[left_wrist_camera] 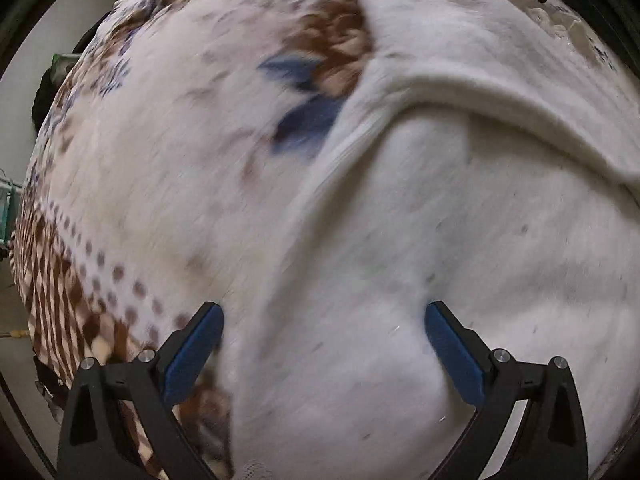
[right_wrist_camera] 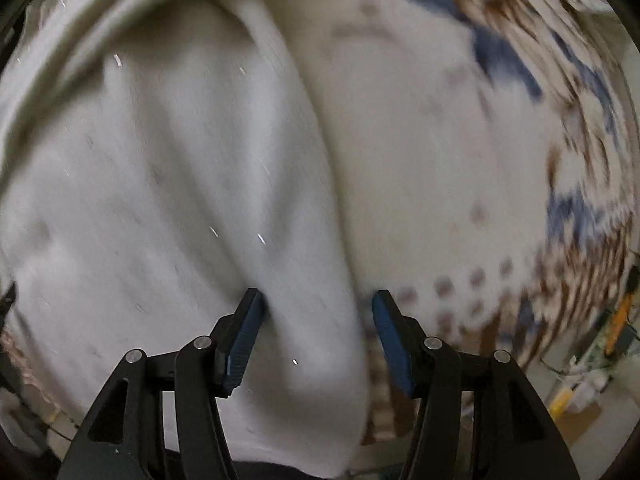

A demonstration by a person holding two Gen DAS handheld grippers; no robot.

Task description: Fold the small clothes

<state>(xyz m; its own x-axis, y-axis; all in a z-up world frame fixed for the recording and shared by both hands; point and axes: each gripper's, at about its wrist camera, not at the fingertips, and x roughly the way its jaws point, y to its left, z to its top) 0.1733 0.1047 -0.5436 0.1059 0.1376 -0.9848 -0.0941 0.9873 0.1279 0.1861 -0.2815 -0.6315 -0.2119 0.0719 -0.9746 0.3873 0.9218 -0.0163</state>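
Across the lower middle of both wrist views, a white garment (left_wrist_camera: 420, 208) (right_wrist_camera: 180, 184) is spread over a patterned blanket (left_wrist_camera: 168, 128) (right_wrist_camera: 460, 160). Both the left hand-held gripper (left_wrist_camera: 324, 320) and right hand-held gripper (right_wrist_camera: 318, 308) are held spread, nothing pinched.

A patterned blanket (left_wrist_camera: 132, 152) in cream, brown and blue fills most of both views, with a pale wall (left_wrist_camera: 60, 28) at the far left, and a light floor (right_wrist_camera: 584, 416) strewn with blurred yellow and orange clutter (right_wrist_camera: 618, 320) at the lower right
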